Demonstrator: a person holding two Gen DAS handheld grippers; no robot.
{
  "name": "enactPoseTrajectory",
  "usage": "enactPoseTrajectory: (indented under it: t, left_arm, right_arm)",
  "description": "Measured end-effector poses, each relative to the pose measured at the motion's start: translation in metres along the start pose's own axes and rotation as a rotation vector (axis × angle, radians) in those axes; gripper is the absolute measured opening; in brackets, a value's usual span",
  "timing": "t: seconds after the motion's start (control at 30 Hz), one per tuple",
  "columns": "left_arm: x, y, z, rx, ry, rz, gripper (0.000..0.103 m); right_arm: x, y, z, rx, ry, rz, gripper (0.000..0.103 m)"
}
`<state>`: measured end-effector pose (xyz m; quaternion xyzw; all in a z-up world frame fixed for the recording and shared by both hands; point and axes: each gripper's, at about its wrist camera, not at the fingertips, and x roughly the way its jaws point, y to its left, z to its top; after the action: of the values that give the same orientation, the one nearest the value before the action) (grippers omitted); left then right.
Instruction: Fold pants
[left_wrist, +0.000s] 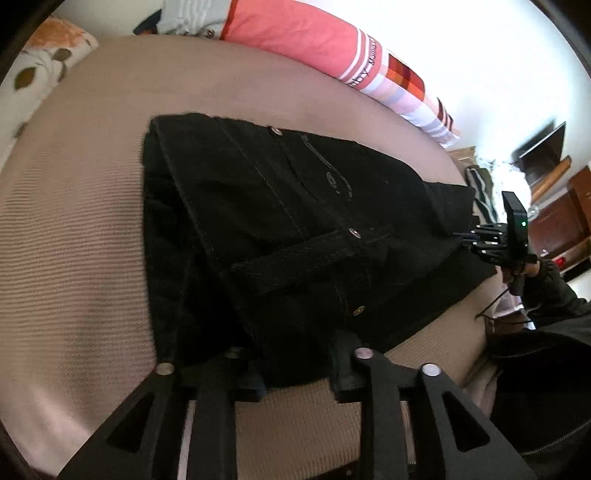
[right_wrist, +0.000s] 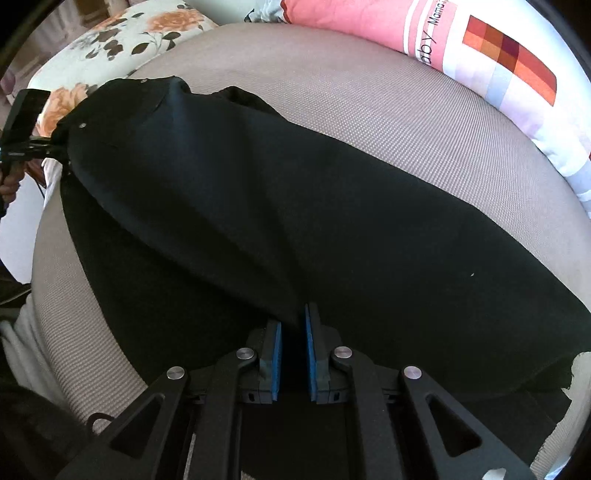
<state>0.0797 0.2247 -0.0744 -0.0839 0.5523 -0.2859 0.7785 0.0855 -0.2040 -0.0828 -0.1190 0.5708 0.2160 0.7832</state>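
Black pants (left_wrist: 280, 236) lie on a beige bed (left_wrist: 74, 229), waistband end toward the left gripper, with metal rivets showing. My left gripper (left_wrist: 295, 373) is at the near waistband edge; its fingers straddle the cloth with a wide gap and their tips are partly hidden by it. In the right wrist view the pants (right_wrist: 332, 229) stretch away along the leg. My right gripper (right_wrist: 293, 350) has its blue pads (right_wrist: 275, 358) close together with a fold of the black leg cloth between them. The right gripper also shows in the left wrist view (left_wrist: 491, 243) at the far leg end.
A pink and white pillow (left_wrist: 332, 48) lies along the far edge of the bed. A floral pillow (right_wrist: 122, 40) lies at the head end. Wooden furniture (left_wrist: 569, 214) stands beyond the bed's foot.
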Motion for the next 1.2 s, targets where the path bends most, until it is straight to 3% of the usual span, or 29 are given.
enactPoseTrajectory:
  t: [0.03, 0.1, 0.2, 0.33, 0.5, 0.6, 0.77, 0.9, 1.1, 1.2]
  left_arm:
    - [-0.006, -0.002, -0.002, 0.001, 0.003, 0.037, 0.048]
    - [-0.019, -0.002, -0.006, -0.008, -0.007, 0.101, 0.059]
    - [-0.041, 0.004, -0.014, -0.1, -0.047, 0.124, 0.059]
    - [-0.06, 0.006, -0.029, -0.33, -0.102, 0.035, 0.059]
    - [-0.04, 0.005, -0.041, -0.606, -0.109, -0.128, 0.059]
    - [-0.027, 0.007, -0.036, -0.721, -0.115, -0.15, 0.059]
    - [-0.013, 0.015, -0.021, -0.815, -0.142, -0.104, 0.058]
    - [-0.014, 0.013, -0.005, -0.771, -0.16, -0.033, 0.024]
    - [-0.044, -0.006, 0.043, -0.596, -0.257, -0.027, 0.016]
    - [-0.07, -0.024, 0.075, -0.458, -0.331, -0.082, 0.016]
  right_arm:
    - [0.0, 0.001, 0.0, 0.0, 0.0, -0.003, 0.01]
    - [0.001, 0.004, 0.0, -0.004, -0.004, -0.009, 0.011]
    - [0.001, 0.008, -0.003, -0.013, -0.013, -0.022, 0.012]
    - [0.001, 0.009, -0.004, -0.017, -0.03, -0.023, 0.013]
    - [0.001, 0.008, -0.005, -0.021, -0.045, -0.013, 0.014]
    - [0.0, 0.008, -0.007, -0.021, -0.052, -0.01, 0.014]
    - [-0.003, 0.01, -0.013, -0.006, -0.072, -0.014, 0.013]
    - [-0.007, 0.007, -0.014, 0.022, -0.096, -0.011, 0.012]
    - [-0.016, 0.009, -0.015, 0.035, -0.118, -0.017, 0.012]
    - [-0.018, 0.005, -0.014, 0.064, -0.132, -0.013, 0.011]
